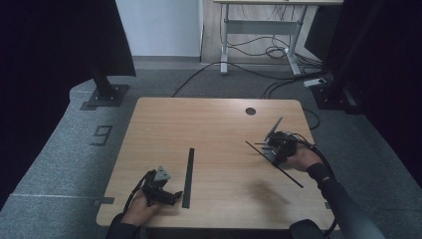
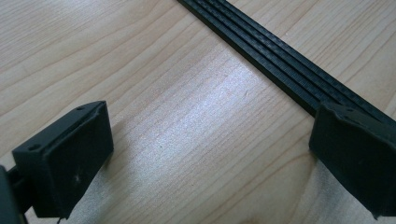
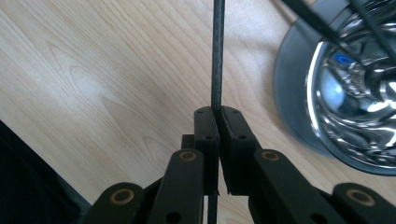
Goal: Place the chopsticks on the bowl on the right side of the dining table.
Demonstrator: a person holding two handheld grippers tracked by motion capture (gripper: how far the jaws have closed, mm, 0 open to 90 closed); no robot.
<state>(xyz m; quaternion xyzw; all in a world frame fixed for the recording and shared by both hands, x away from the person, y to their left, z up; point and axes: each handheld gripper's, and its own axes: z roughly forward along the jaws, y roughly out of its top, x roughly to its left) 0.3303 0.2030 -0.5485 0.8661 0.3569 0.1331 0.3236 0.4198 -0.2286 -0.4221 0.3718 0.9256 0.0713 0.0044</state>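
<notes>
A flat black ribbed strip (image 1: 188, 177) lies on the light wooden table (image 1: 219, 124) just beside the left tool (image 1: 166, 195), whose jaws are spread and empty. To the right, the right tool (image 1: 272, 149) pinches a thin black rod (image 1: 283, 171), held above the table. The step looks like carrying the rod; next it probably needs lining up with the strip.

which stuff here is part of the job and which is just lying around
In the job:
- thin rod, clamped in the shut right gripper and held off the table
- flat black strip, lying on the table beside the open left gripper

Lying about:
- shiny round fitting set in the table
- cables on the floor
- desk at the back
</notes>
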